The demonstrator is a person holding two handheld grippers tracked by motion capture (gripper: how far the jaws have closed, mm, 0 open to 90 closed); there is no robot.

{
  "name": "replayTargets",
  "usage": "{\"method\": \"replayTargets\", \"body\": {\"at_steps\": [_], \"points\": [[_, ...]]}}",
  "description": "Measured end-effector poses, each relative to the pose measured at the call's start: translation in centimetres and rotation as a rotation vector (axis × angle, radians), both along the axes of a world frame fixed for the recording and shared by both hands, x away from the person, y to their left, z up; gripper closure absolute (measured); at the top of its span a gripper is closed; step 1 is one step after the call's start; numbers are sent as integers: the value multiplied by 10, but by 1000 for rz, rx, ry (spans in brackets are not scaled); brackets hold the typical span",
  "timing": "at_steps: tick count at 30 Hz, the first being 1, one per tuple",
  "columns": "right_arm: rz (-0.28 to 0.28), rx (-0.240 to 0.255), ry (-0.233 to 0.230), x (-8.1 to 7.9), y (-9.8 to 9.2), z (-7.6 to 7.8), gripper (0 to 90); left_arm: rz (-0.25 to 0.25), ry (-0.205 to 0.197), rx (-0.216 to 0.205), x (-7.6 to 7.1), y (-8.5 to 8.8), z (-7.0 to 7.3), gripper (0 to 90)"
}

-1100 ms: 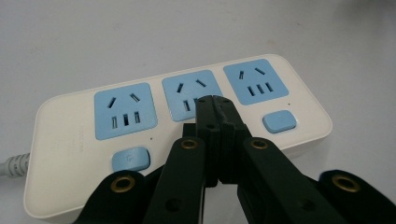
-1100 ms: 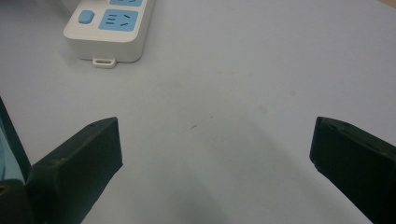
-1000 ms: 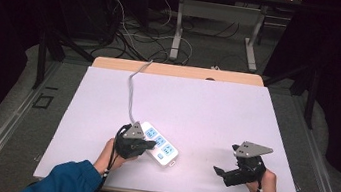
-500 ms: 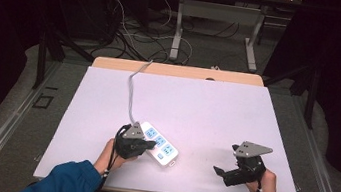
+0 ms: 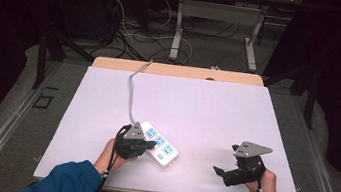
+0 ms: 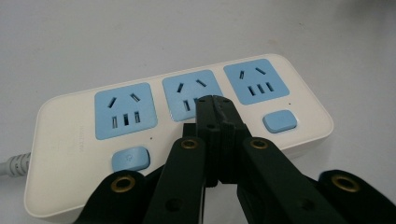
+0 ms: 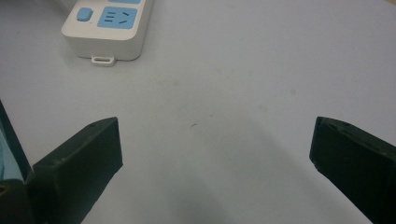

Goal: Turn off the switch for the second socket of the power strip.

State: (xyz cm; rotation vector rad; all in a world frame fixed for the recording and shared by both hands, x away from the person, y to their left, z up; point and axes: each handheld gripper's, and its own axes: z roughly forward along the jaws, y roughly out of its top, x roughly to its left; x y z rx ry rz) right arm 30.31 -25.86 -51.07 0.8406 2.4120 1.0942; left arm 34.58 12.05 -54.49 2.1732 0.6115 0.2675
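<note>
A white power strip [image 5: 165, 151] with three blue sockets lies on the white tabletop [image 5: 207, 106] near the front left. Its grey cable [image 5: 131, 90] runs off over the far edge. My left gripper [image 5: 149, 145] is shut, with nothing between its jaws. In the left gripper view, the left gripper's [image 6: 215, 100] joined tips sit over the strip's [image 6: 70, 140] middle socket; whether they touch it I cannot tell. My right gripper [image 5: 223, 168] rests at the front right, apart from the strip. In the right gripper view, the right gripper [image 7: 215, 135] is open over bare table, and the strip's [image 7: 107, 28] end shows at the upper left.
A wooden table edge [image 5: 177, 70] shows beyond the white surface. Behind it on the floor are tangled cables [image 5: 131, 35] and metal desk legs [image 5: 179, 26]. A person's blue sleeves [image 5: 65, 182] come in from the bottom.
</note>
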Motion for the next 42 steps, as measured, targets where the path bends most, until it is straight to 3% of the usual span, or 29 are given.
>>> {"method": "replayTargets", "body": {"at_steps": [21, 28, 31, 36, 42], "points": [[-1, 0, -1, 0, 0, 0, 19, 5, -7, 14, -1, -1, 0, 900], [-5, 1, 0, 0, 0, 0, 19, 4, -8, 13, -1, -1, 0, 900], [-1, -3, -1, 0, 0, 0, 19, 15, -4, -9, -1, -2, -2, 900], [-2, -2, -1, 0, 0, 0, 19, 8, 4, 7, -1, -1, -1, 900], [-1, -1, 0, 0, 0, 0, 19, 14, -5, -4, -1, -2, -2, 900]]}}
